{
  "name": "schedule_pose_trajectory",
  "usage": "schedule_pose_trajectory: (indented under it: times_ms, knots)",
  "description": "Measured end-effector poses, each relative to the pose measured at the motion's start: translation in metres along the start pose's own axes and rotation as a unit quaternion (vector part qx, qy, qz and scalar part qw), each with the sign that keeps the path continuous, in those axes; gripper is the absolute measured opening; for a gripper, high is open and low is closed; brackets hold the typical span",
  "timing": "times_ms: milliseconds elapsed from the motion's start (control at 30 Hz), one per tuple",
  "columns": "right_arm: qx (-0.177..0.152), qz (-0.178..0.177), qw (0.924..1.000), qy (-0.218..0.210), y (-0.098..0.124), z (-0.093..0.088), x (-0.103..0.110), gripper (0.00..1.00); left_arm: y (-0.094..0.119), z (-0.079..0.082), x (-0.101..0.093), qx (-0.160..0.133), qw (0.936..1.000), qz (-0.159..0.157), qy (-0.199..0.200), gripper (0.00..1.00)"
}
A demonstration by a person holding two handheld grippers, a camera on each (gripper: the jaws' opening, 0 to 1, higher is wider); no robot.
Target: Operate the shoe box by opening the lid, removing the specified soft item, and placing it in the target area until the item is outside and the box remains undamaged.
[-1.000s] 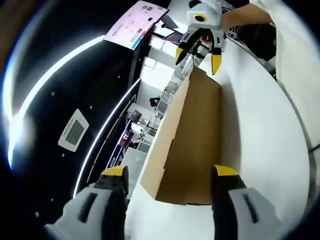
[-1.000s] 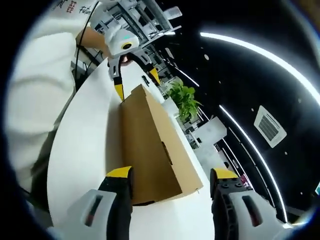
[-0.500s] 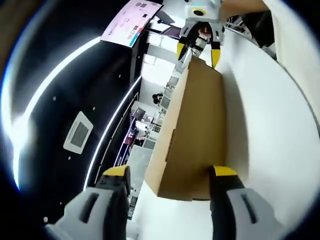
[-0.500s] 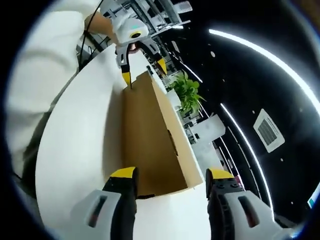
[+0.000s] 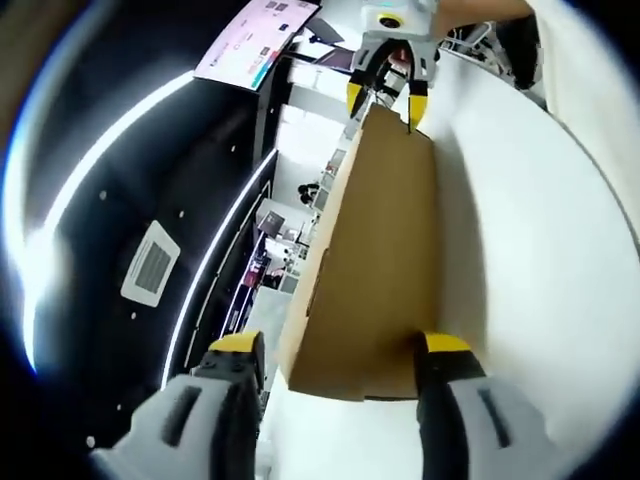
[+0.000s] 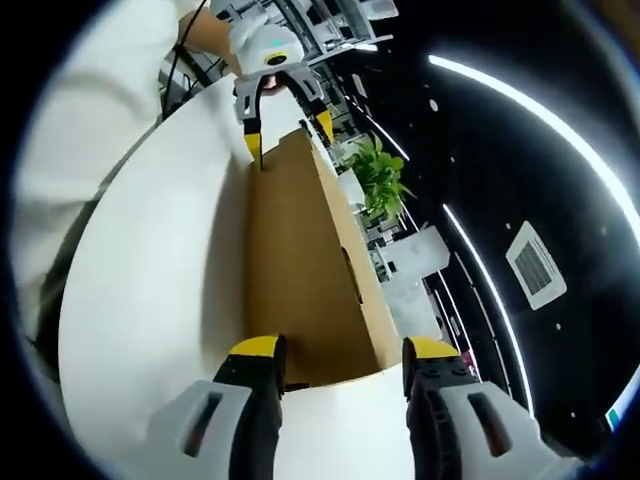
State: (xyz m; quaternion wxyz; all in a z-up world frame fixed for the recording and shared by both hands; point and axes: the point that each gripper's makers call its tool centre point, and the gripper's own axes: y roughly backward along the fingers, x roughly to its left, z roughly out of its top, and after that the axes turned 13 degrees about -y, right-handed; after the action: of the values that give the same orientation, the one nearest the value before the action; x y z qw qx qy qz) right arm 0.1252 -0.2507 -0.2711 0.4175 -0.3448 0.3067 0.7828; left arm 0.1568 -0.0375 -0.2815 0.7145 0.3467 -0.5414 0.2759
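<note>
While both tongs gape astride the closed shoe box ends, seemingly touching, bare white table alongside

White, smooth worktop w/ curved edge carries one thing: long brown cardboard shoe box, lid shut, lying lengthwise on worktop surface. Same box in right gripper view, on white worktop.

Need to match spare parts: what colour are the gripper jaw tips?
Yellow, clearest in the right gripper view on the right gripper.
</note>
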Motion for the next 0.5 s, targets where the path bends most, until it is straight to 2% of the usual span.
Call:
schedule_pose_trajectory:
  times_ms: [100,233,333,500]
  knots:
    - [-0.004,0.003,0.9999,-0.010,-0.0008,0.0004,0.0018,0.45,0.0026,0.0015,-0.0008,-0.002,1.0000,0.000,0.010,0.50]
    - [-0.004,0.005,1.0000,-0.007,-0.0024,0.0009,0.0041,0.45,0.0036,0.0044,-0.0010,-0.010,0.9999,-0.004,0.004,0.50]
    - [-0.003,0.008,1.0000,0.003,-0.0029,0.0019,0.0052,0.43,0.0043,0.0013,0.0038,-0.003,0.9999,0.007,-0.011,0.51]
    - [0.003,0.008,0.9996,0.026,-0.0012,0.0063,0.0040,0.41,0.0085,-0.0024,0.0079,-0.002,1.0000,0.009,-0.004,0.52]
